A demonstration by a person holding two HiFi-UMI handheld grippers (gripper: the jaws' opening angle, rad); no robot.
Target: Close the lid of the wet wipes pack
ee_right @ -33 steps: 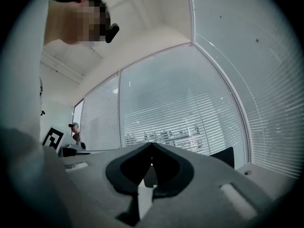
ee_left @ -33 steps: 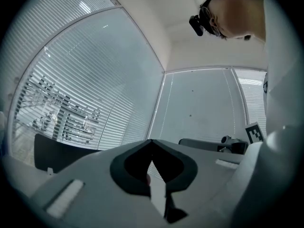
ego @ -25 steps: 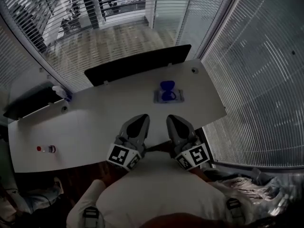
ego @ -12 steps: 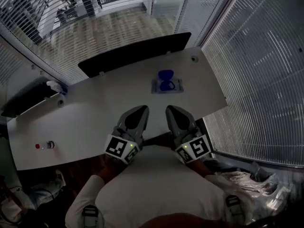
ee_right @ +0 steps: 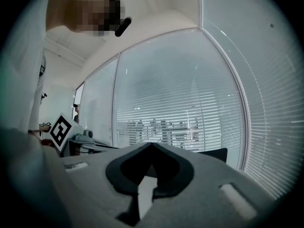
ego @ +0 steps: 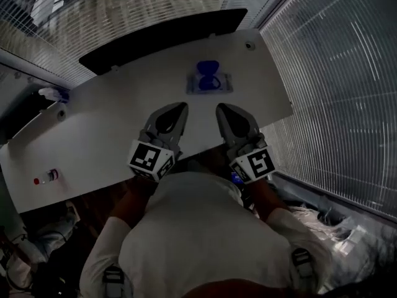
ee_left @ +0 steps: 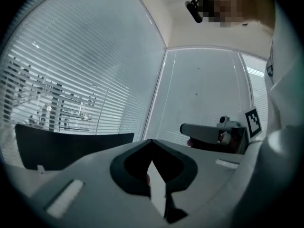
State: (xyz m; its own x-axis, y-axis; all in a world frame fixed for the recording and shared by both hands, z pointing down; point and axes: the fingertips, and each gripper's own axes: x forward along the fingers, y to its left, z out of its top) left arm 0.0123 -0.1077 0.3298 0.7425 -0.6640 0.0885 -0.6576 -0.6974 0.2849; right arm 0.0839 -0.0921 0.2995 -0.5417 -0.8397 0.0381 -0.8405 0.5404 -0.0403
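Lying flat on the white tabletop, the single wet wipes pack is pale and rectangular, with its blue lid flipped up open. Its long axis runs left to right, and the lid stands on the side away from the two hand-held grippers. The pack sits ahead of the gap between them, well apart from both. The left hand-held gripper and the right hand-held gripper each have their jaws pressed together on nothing.
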